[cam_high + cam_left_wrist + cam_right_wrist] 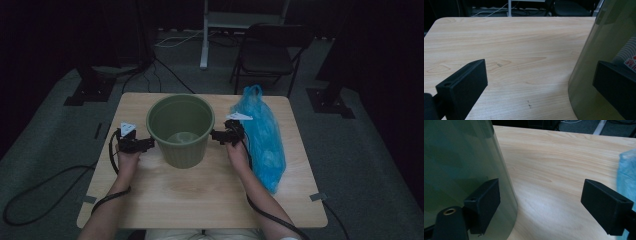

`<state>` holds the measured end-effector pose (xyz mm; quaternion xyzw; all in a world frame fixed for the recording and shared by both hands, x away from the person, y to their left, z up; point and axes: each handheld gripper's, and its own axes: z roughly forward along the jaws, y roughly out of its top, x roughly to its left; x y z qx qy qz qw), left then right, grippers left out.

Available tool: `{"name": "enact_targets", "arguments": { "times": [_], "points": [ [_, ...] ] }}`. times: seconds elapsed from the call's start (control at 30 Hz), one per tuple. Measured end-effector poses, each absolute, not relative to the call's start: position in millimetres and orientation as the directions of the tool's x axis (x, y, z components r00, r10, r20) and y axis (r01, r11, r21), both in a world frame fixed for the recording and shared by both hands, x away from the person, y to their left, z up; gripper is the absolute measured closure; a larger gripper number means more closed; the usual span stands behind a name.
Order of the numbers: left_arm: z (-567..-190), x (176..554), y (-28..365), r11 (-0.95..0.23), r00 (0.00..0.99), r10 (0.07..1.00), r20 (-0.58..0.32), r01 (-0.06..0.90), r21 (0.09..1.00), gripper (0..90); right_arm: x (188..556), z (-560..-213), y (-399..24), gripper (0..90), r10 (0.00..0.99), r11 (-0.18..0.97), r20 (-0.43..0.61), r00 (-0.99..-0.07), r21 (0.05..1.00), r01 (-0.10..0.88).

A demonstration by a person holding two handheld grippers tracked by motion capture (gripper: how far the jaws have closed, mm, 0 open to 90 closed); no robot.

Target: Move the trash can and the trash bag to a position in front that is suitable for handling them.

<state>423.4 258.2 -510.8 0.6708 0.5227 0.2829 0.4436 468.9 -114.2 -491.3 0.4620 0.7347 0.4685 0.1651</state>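
Two black two-jaw grippers flank a round olive-green plastic bucket (181,131) that stands upright near the middle of a pale wooden table (210,195) with rounded corners. In the high view the left gripper (148,144) sits at the bucket's left wall, held by the person's left hand (127,159), and the right gripper (215,135) sits at its right wall below the rim, held by the right hand (237,150). Both stand spread wide with nothing pinched between their jaws. In the left gripper view the bucket's curved wall (596,65) fills the right side, one jaw lying in front of it, by a white and red label, and the other over bare wood well to the left. In the right gripper view one jaw lies close against the green wall (461,165), though I cannot tell whether it touches, and the other hangs over the table beside a crumpled translucent blue plastic bag (627,172). That bag (265,140) lies lengthwise along the table's right side, just behind the right forearm. Beyond the table stands a dark folding chair (270,52) on grey carpet.
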Motion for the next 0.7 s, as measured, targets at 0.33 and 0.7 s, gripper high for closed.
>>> {"name": "enact_targets", "arguments": {
  "times": [0.33, 0.7],
  "points": [
    [-508.3, 398.0, 246.7, -0.12, 0.35, 0.935, -0.049, 0.444, 0.888, 0.2, 433.3, -488.9, -129.5, 15.3, 0.823, 0.17, 0.172, -0.542, 0.836, 0.523],
    [-504.1, 372.9, 225.4, -0.202, 0.446, 0.895, -0.015, 0.435, 0.877, 0.1, 398.0, -487.9, -155.4, 16.1, 0.824, 0.173, 0.177, -0.539, 0.826, 0.536]
  ]
}}
